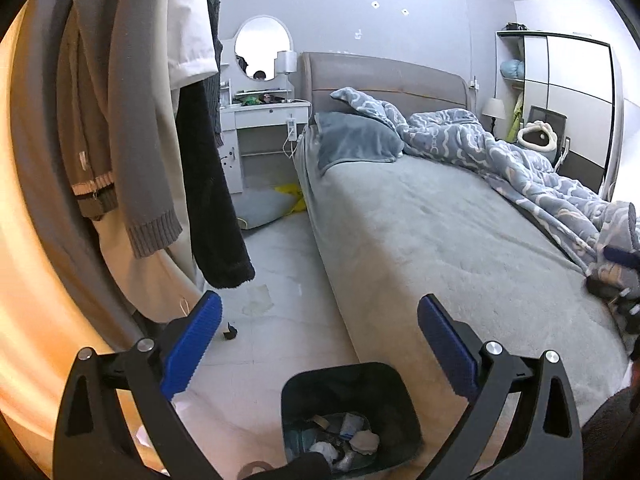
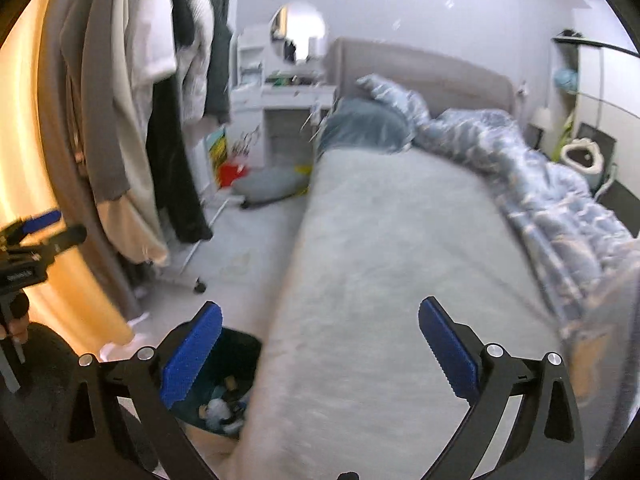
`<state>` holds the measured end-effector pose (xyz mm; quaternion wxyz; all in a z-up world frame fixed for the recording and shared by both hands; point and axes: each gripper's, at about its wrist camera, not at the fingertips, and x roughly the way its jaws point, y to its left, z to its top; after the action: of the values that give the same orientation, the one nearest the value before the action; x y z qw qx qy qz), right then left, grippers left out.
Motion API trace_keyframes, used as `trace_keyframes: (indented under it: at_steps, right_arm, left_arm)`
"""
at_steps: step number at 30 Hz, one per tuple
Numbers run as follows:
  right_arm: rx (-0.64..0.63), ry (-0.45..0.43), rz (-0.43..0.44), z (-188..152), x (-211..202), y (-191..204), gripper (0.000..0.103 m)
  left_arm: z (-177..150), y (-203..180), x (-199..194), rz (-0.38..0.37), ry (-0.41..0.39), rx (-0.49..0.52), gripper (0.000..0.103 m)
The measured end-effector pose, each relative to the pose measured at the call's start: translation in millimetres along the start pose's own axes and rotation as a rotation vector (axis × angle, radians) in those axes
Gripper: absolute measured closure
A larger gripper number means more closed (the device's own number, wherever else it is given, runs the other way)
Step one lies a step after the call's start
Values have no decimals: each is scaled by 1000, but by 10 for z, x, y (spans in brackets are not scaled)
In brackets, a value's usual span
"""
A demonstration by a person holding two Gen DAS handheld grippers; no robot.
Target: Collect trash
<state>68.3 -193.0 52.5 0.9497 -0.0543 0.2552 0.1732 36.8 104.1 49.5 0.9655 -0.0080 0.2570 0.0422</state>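
Note:
A dark trash bin (image 1: 352, 412) stands on the floor by the bed's near corner, holding crumpled white tissues and other scraps (image 1: 344, 438). My left gripper (image 1: 320, 340) is open and empty, raised above the bin. The bin also shows in the right wrist view (image 2: 228, 376), under my left finger. My right gripper (image 2: 320, 340) is open and empty over the grey bed (image 2: 380, 260). It appears at the right edge of the left wrist view (image 1: 616, 276). A small dark scrap (image 1: 230, 332) and a pale flat scrap (image 1: 258, 300) lie on the floor.
Clothes (image 1: 132, 120) hang on a rack at the left. A blue patterned duvet (image 1: 520, 160) is bunched on the bed's right. A white dressing table with round mirror (image 1: 264, 92) stands at the back. A grey cushion and yellow bag (image 1: 272, 204) lie on the floor.

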Motion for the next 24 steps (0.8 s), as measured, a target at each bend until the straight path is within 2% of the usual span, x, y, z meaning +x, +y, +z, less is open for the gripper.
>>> trace_keyframes:
  at_steps: [2, 6, 9, 13, 24]
  right_arm:
    - [10, -40, -18, -22, -199, -176, 3]
    - [56, -50, -58, -171, -431, -435, 3]
    - [56, -34, -80, -351, -523, -527, 3]
    - [46, -25, -100, -537, -590, -511, 3]
    - [44, 29, -24, -530, -478, -466, 3]
  left_arm:
    - [-28, -33, -55, -1, -6, -4, 3]
    - [-162, -110, -91, -3, -4, 14, 3]
    - [-297, -104, -29, 5, 42, -12, 3]
    - [-334, -124, -32, 47, 37, -13, 3]
    - [-385, -248, 16, 43, 51, 45, 3]
